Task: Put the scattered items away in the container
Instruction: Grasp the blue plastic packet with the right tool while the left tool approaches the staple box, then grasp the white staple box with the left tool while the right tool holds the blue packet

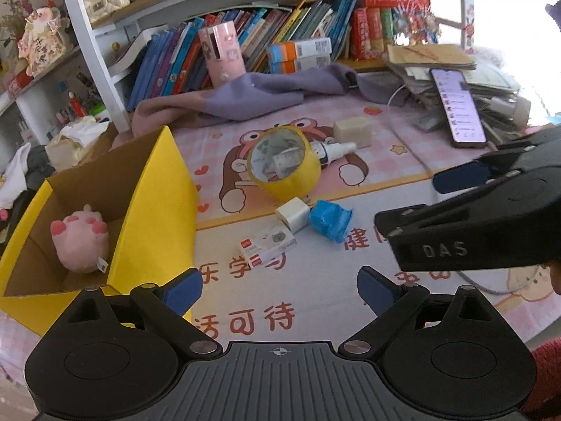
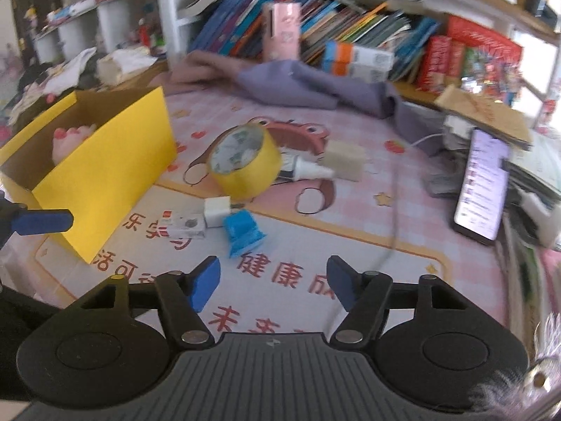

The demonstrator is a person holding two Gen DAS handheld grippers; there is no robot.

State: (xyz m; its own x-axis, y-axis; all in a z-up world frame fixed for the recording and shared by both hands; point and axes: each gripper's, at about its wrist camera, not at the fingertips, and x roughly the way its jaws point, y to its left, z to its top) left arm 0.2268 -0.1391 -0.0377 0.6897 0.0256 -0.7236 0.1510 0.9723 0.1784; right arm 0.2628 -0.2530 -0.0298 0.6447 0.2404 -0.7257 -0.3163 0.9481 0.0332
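A yellow cardboard box (image 1: 154, 210) (image 2: 105, 168) stands open at the left with a pink plush toy (image 1: 79, 242) (image 2: 68, 138) inside. On the mat lie a yellow tape roll (image 1: 284, 165) (image 2: 245, 166), a white spray bottle (image 1: 335, 150) (image 2: 310, 170), a beige block (image 1: 352, 131) (image 2: 345, 160), a white charger cube (image 1: 292, 212) (image 2: 216, 210), a crumpled blue piece (image 1: 329, 221) (image 2: 243, 233) and a small white carton (image 1: 268, 245) (image 2: 186, 226). My left gripper (image 1: 279, 291) is open and empty, short of the carton. My right gripper (image 2: 273, 284) (image 1: 408, 198) is open and empty, near the blue piece.
A phone (image 1: 457, 108) (image 2: 482, 189) leans on a paper stack at the right, with a white cable (image 2: 394, 210) trailing across the mat. A purple cloth (image 1: 245, 96) and a pink tube (image 1: 222, 54) sit before the bookshelf behind.
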